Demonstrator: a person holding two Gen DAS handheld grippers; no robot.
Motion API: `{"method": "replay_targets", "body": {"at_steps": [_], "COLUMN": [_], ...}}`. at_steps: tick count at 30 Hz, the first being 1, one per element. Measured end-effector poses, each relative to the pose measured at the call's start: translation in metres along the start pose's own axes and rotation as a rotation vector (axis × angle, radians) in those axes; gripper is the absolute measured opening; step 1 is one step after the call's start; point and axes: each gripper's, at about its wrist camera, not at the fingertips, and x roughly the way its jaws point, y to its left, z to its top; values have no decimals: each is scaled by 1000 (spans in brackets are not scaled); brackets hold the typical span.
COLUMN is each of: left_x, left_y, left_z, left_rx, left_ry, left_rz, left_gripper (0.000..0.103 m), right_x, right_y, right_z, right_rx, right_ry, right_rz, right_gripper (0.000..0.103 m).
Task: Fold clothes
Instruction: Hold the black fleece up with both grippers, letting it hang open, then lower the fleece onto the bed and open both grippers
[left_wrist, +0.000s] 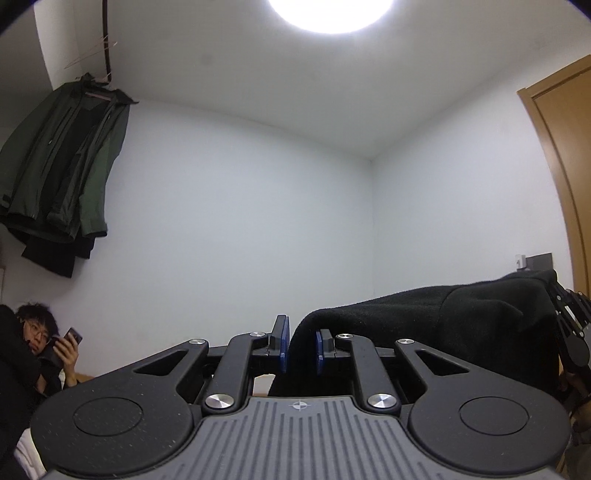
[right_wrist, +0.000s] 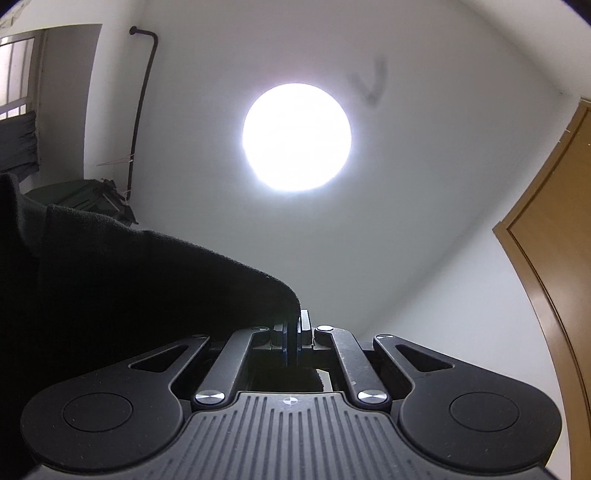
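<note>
Both grippers are up in the air and a black fleece garment (left_wrist: 424, 325) is strung between them. On the left gripper (left_wrist: 301, 349), the blue-padded fingers (left_wrist: 283, 343) stand a narrow way apart, and a fold of the black cloth drops straight down through that slot; the fabric fills the gap and touches the right-hand pad, though whether both pads truly press on it is hard to say from here. From there the garment runs off to the right, humped and thick, all the way to the other gripper (left_wrist: 570, 332) at the edge of the left wrist view. Over to the right gripper (right_wrist: 294, 341): its fingers (right_wrist: 305, 328) are pinched almost fully together, with a thin edge of the same black garment (right_wrist: 129, 288) clamped between them, the cloth sweeping away down to the left and filling that whole corner of the right wrist view. This camera is tilted steeply upward, staring into a round ceiling lamp (right_wrist: 296, 136). A wooden door (right_wrist: 554, 277) stands on the right. Back in the left wrist view, a dark green jacket (left_wrist: 62, 177) hangs high on the white wall, and low in the left corner a seated person (left_wrist: 37, 339) holds a phone (left_wrist: 70, 336).
</note>
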Motion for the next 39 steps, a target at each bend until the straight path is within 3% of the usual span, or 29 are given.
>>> {"method": "replay_targets", "body": {"at_steps": [2,8,17,24,33,39], "left_x": [12,77,219,340,489,544], "left_y": [9,46,119,188,272,296], "left_z": [-9,-48,-153,-221,-374,-481], "left_rx": [-17,-56,-138,-210,-310,-307], "left_ry": [34,153,346,404,537,629], "left_rz": [19,79,200,316,440,473], "left_gripper": [16,16,16,16,16,16], "right_x": [-4,17,74,137,179,167], "right_y": [3,39,109,188,285,325], "right_z": [-13,-98,-258,-371,-541,-648], "right_rx": [-25,-73,-53,-7,-17,21], "right_ry": [33,184,434,589,816,1020], "right_rz": [25,104,220,270,309,355], "right_gripper": [4,4,4,4,4,4]}}
